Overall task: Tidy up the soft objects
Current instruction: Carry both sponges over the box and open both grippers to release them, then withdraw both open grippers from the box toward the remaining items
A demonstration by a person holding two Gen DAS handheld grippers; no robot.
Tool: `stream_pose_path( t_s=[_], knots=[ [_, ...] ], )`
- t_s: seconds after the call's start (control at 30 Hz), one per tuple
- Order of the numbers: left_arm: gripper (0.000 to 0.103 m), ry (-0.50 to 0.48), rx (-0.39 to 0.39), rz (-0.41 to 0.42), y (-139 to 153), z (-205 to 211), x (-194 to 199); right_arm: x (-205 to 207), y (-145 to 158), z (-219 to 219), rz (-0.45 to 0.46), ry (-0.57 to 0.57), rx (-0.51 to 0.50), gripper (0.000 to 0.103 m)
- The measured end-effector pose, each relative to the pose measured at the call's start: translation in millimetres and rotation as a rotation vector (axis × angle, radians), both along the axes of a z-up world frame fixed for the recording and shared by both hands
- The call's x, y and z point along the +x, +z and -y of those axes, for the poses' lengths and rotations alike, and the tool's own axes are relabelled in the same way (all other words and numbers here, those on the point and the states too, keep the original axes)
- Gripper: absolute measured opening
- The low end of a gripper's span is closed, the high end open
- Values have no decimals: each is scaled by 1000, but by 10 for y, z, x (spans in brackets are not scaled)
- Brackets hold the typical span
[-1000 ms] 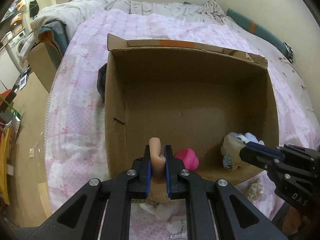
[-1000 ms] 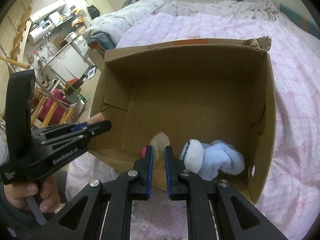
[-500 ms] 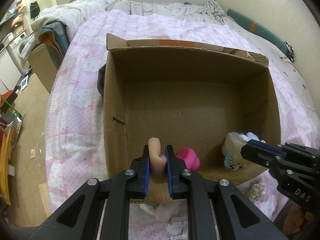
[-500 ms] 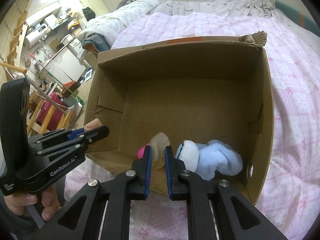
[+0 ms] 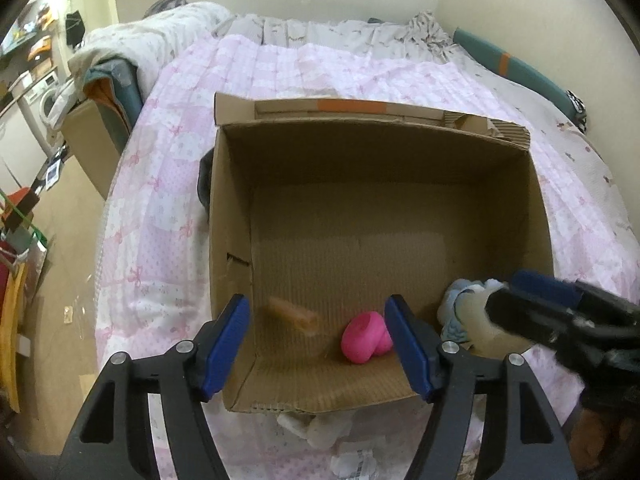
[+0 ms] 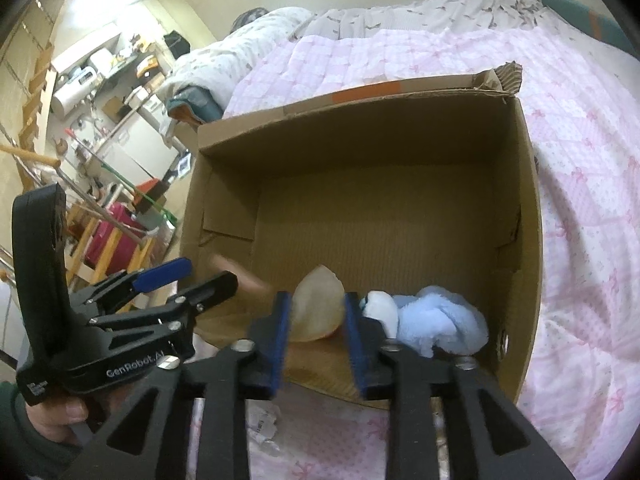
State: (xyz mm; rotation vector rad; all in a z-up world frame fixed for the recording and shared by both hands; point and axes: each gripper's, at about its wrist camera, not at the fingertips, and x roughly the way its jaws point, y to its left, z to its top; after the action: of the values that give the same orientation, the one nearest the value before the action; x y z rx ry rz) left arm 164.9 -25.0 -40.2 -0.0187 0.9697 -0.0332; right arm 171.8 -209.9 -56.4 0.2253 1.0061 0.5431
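Nearest, the left gripper (image 5: 318,342) hangs over the near rim of the box (image 5: 230,216), its blue fingers (image 5: 226,346) opening with nothing pressed between them; a blurred tan toy (image 5: 294,316) lies loose on the box floor in the gap, clear of both pads. Just beside the right-hand finger sits a pink toy (image 5: 366,338), also on the floor, near the front wall. Over at the box's near right corner, the right gripper (image 6: 316,334) is opening too; a pale, translucent yellowish toy (image 6: 318,312) sits between its fingers (image 6: 280,340), and whether the pads touch it cannot be told. Right of that toy a blue and white plush (image 6: 432,322) rests on the floor against the front wall, close to the right side wall. A hand (image 6: 60,416) in a dark sleeve grips the left gripper's handle at the lower left of the right wrist view. Scraps of white packaging (image 5: 320,430) lie on the bed in front of the box. Further in, the rest of the box floor is bare cardboard, and an orange tape strip (image 5: 352,106) runs along the far flap. Beyond, the pink quilt (image 5: 320,68) spreads toward a rumpled grey-white blanket (image 5: 340,32) at the wall.
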Motion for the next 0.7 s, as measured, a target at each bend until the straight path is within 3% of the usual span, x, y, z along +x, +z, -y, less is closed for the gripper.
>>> stream_pose_path(
  t_s=[0.07,0.27,0.7],
  knots=[
    [67,-4,14,1,-1,10,5,-14,56,38,31,-26,12,75],
    [67,-1,52,31,21,7,-8,38,26,103,6,-66,19,75],
    [67,22,48,27,22,-42,-27,25,33,34,9,-58,-12,75]
  ],
)
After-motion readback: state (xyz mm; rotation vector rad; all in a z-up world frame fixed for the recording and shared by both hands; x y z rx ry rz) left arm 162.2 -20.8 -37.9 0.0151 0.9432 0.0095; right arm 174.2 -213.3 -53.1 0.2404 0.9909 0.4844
